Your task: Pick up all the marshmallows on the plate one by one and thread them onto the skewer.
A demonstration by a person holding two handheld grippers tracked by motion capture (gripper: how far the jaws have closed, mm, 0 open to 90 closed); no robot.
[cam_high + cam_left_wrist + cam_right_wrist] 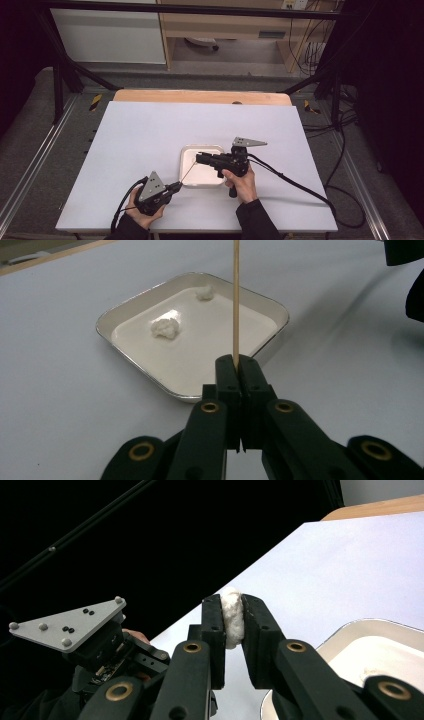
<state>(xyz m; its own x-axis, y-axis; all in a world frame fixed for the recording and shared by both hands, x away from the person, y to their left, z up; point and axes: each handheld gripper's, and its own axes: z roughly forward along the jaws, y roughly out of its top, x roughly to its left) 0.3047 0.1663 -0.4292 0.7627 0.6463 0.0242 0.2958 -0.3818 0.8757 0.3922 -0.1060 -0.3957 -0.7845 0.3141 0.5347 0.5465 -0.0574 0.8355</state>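
My left gripper is shut on the lower end of a thin wooden skewer, which rises over a white square tray. Two white fluffy lumps lie in the tray. My right gripper is shut on a third white lump, held in the air. In the high view the left gripper sits at the tray's near-left corner. The skewer slants up toward the right gripper, which hovers over the tray and points left.
The white tabletop stretches wide to the left and behind the tray. A wooden board edge runs along its far side. The right gripper's cable trails across the table to the right edge. Black frame bars stand beyond the table.
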